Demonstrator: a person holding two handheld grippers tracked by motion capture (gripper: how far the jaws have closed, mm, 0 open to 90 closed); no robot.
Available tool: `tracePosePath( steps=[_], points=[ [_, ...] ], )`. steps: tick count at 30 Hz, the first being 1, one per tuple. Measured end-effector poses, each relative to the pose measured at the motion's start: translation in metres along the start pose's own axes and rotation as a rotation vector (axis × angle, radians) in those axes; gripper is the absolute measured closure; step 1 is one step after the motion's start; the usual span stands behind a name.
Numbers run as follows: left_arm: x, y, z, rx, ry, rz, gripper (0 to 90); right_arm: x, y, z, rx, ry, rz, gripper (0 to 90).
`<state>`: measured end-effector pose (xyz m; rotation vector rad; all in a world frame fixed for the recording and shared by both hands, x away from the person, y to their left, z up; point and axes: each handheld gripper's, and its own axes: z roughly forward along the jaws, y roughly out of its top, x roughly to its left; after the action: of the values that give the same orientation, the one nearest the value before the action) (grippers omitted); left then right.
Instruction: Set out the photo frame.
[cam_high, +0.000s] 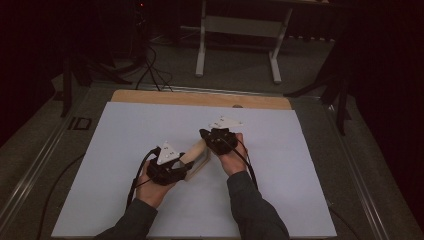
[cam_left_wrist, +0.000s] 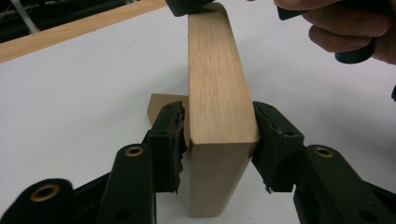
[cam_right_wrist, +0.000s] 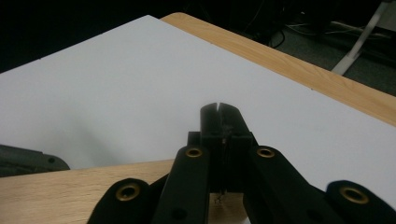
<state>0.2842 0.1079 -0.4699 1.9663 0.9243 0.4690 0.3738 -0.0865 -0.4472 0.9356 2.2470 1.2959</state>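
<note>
1. A wooden block (cam_left_wrist: 217, 116) is seen between the 2 grippers, just above the white sheet (cam_high: 125, 150) that covers the counter (cam_high: 200, 97), near its middle.
2. The left gripper (cam_left_wrist: 218, 135) is clamped on the near end of the wooden block, its pads pressed against both long sides.
3. The right gripper (cam_right_wrist: 219, 122) is clenched, its jaws drawn together with nothing seen between them; it is set over the far end of the wooden block, and contact there cannot be told.
4. A second, smaller wooden piece (cam_left_wrist: 161, 106) is glimpsed behind the block, low on the sheet; whether the 2 are joined cannot be told.
5. Progress is judged partial: the block is grasped and raised, but its final placing is left to do.
6. No container is seen on the counter.
</note>
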Motion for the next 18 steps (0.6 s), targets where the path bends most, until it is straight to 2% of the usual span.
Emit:
tracePosePath(
  steps=[11,18],
  points=[
    [0.0024,-0.0004,-0.0010,0.011,0.027,-0.003,52.6,0.0011,-0.0010,-0.0038,0.010,-0.015,-0.003,89.2],
    [0.0071,0.0000,0.0041,0.030,0.052,-0.036,52.6,0.0004,-0.0031,-0.0096,0.021,-0.026,-0.003,89.2]
  ],
)
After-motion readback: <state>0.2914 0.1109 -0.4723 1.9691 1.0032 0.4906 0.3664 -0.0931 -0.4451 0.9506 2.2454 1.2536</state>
